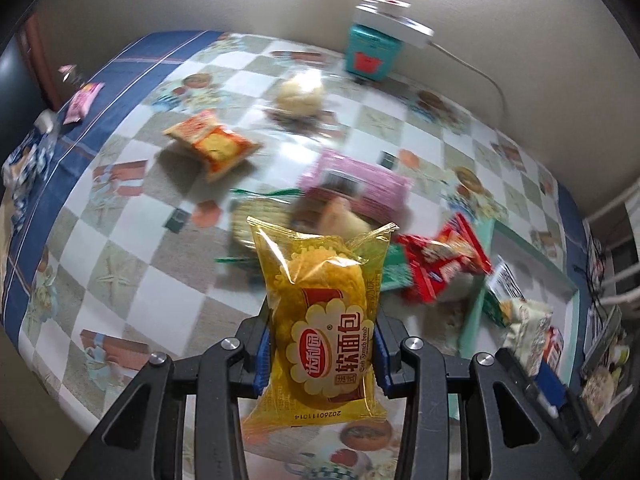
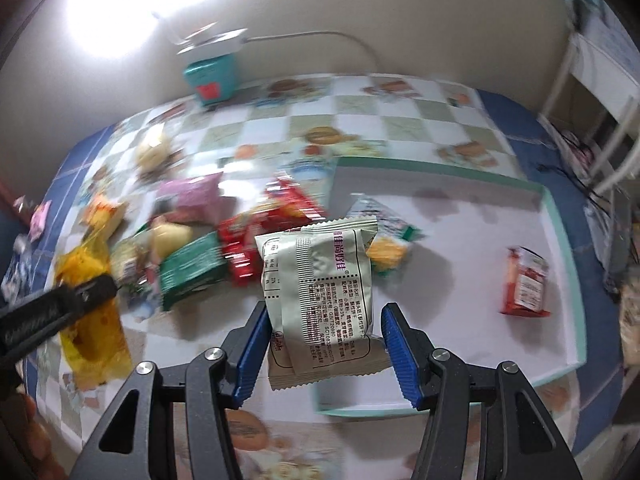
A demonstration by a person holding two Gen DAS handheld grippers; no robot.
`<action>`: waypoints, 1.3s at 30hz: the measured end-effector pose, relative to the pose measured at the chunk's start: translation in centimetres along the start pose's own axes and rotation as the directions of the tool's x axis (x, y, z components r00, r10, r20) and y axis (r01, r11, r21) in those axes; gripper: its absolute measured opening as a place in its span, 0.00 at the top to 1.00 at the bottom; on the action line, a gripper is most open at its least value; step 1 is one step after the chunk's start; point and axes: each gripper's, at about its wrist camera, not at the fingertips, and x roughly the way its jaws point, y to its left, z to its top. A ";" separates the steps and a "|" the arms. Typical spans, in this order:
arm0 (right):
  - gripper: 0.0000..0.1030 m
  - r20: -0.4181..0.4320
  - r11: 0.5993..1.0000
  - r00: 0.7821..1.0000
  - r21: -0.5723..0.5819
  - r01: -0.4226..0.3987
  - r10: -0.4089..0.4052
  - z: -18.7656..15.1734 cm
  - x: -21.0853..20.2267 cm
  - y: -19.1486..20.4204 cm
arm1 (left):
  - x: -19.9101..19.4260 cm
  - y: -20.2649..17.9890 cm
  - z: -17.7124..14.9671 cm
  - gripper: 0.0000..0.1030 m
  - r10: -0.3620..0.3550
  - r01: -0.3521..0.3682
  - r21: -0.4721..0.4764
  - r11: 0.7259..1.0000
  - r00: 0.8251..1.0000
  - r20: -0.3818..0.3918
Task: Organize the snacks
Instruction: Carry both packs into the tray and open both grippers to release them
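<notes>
My left gripper (image 1: 322, 322) is shut on a yellow soft-bread packet (image 1: 320, 280), held upright above the checked tablecloth. In the right wrist view the same packet (image 2: 92, 320) hangs at the left edge. My right gripper (image 2: 324, 320) is shut on a pale packet with printed text (image 2: 320, 280), lifted over the near corner of a white tray with a teal rim (image 2: 440, 172). That tray holds a red packet (image 2: 524, 284) and a yellow-green packet (image 2: 384, 244). A blurred pile of red (image 2: 272, 232), green (image 2: 192, 268) and pink (image 2: 192, 196) packets lies left of the tray.
An orange packet (image 1: 212, 144) and a round bun (image 1: 300, 94) lie farther back on the table. A teal box (image 1: 368, 54) with a white power strip on top stands by the wall. A small pink packet (image 1: 82, 102) sits on the blue border at far left.
</notes>
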 end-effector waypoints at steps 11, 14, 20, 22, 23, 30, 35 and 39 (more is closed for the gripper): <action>0.43 -0.043 0.961 0.995 0.256 0.101 -0.093 -0.5 -0.3 -11.8 | -0.5 -7.9 -2.9 0.59 -0.052 0.052 0.162 0.985 0.999 0.000; 0.43 -0.050 0.948 0.992 0.294 0.121 -0.112 -0.8 -0.4 -13.6 | -0.6 -10.1 -3.8 0.59 -0.058 0.057 0.215 0.975 0.998 -0.001; 0.43 -0.080 0.910 0.988 0.385 0.154 -0.134 -1.6 -0.2 -17.2 | 0.0 -13.3 -5.1 0.59 -0.058 0.055 0.283 0.957 0.998 0.000; 0.43 -0.092 0.897 0.985 0.409 0.169 -0.144 -1.9 -0.2 -18.3 | 0.3 -14.4 -5.5 0.59 -0.065 0.063 0.306 0.950 0.998 -0.002; 0.43 -0.098 0.889 0.984 0.423 0.176 -0.148 -2.1 -0.1 -18.9 | 0.4 -14.9 -5.6 0.59 -0.065 0.061 0.317 0.946 0.998 0.002; 0.42 -0.132 0.856 0.979 0.477 0.198 -0.153 -2.8 0.5 -21.0 | 1.6 -18.1 -6.6 0.59 -0.094 0.085 0.407 0.909 0.996 0.003; 0.42 -0.152 0.854 0.979 0.484 0.192 -0.134 -3.1 1.1 -21.2 | 2.0 -19.5 -7.3 0.59 -0.096 0.080 0.462 0.883 0.995 0.011; 0.42 -0.160 0.858 0.978 0.476 0.195 -0.134 -3.0 1.4 -21.1 | 2.1 -20.2 -7.7 0.59 -0.096 0.072 0.498 0.864 0.995 0.023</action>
